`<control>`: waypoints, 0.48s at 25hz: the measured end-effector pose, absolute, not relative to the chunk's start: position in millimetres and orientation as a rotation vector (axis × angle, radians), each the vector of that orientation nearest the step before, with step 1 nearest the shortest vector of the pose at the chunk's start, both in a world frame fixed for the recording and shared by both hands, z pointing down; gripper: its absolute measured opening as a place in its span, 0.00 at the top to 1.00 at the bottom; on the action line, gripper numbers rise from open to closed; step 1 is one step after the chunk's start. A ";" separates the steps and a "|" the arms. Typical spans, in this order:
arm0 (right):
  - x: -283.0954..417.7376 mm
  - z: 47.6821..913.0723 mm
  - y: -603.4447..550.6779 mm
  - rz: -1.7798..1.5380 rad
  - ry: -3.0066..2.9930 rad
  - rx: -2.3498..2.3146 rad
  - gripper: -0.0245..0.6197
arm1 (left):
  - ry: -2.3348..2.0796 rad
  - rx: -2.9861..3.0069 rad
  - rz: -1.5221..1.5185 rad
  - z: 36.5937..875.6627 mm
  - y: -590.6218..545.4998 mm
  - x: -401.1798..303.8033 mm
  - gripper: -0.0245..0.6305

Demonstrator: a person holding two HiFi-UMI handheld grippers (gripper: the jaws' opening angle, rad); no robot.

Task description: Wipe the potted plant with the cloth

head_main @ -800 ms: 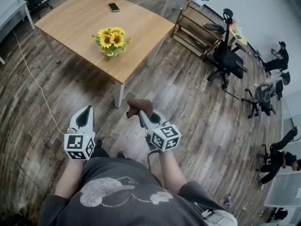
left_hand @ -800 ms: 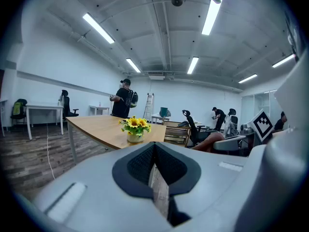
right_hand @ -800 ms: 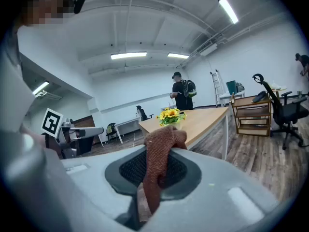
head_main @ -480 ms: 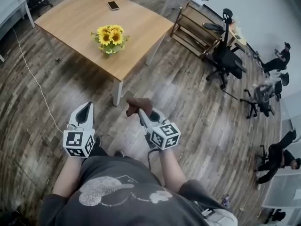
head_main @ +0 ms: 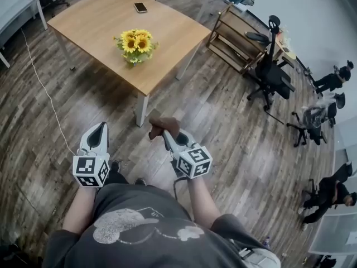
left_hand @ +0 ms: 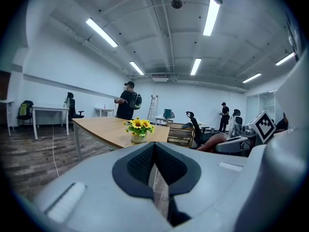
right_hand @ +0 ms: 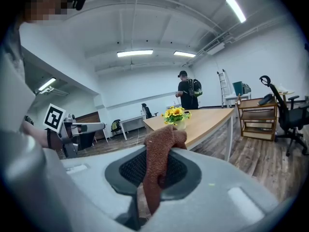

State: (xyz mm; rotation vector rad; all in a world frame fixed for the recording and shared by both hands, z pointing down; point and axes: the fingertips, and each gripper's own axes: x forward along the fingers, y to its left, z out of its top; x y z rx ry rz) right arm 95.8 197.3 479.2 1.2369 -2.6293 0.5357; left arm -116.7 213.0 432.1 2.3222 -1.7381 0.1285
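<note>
The potted plant (head_main: 134,44), yellow sunflowers in a small pale pot, stands on a wooden table (head_main: 100,24) well ahead of me; it also shows in the left gripper view (left_hand: 138,129) and the right gripper view (right_hand: 176,116). A brown knitted cloth (head_main: 162,126) is pinched in my right gripper (head_main: 165,134), its bunched end sticking up past the jaws (right_hand: 158,153). My left gripper (head_main: 98,134) is shut with nothing in it, its jaws meeting in a thin seam (left_hand: 155,164). Both grippers hang over the floor, short of the table.
A phone (head_main: 140,7) lies at the table's far end, near a standing person (left_hand: 127,104). A wooden shelf rack (head_main: 237,37) and office chairs (head_main: 271,71) stand to the right. A cable (head_main: 39,77) runs along the wood floor at left. Other people sit at far right (head_main: 333,81).
The table and plant have shifted slightly right and nearer in the head view. Both grippers keep their pose, and the cloth stays in the right one.
</note>
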 end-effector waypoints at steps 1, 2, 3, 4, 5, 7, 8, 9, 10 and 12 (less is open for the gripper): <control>97.1 479.4 198.0 0.528 -2.630 1.236 0.89 | -1.743 2.317 0.121 433.9 215.1 -116.8 0.93; 98.9 479.6 198.8 0.521 -2.630 1.236 0.89 | -1.746 2.313 0.113 435.8 217.1 -116.7 0.93; 101.1 479.9 199.4 0.519 -2.631 1.239 0.89 | -1.753 2.311 0.107 437.3 218.6 -116.7 0.93; 103.6 480.2 199.7 0.522 -2.632 1.244 0.89 | -1.765 2.310 0.106 438.2 219.3 -116.9 0.93; 106.1 480.6 199.7 0.530 -2.631 1.251 0.89 | -1.784 2.311 0.109 438.1 219.2 -117.4 0.93; 110.5 482.7 198.7 0.556 -2.625 1.270 0.89 | -1.828 2.324 0.117 435.4 216.6 -118.7 0.93; 111.8 484.6 198.2 0.570 -2.618 1.279 0.89 | -1.843 2.331 0.121 434.3 214.6 -119.2 0.93; 112.2 487.0 197.6 0.581 -2.611 1.284 0.89 | -1.851 2.336 0.122 434.2 212.5 -119.5 0.93; 112.0 489.4 197.0 0.590 -2.605 1.285 0.89 | -1.851 2.336 0.122 435.2 210.2 -119.5 0.93; 111.4 493.3 194.0 0.598 -2.594 1.281 0.89 | -1.834 2.334 0.118 438.6 204.1 -117.5 0.93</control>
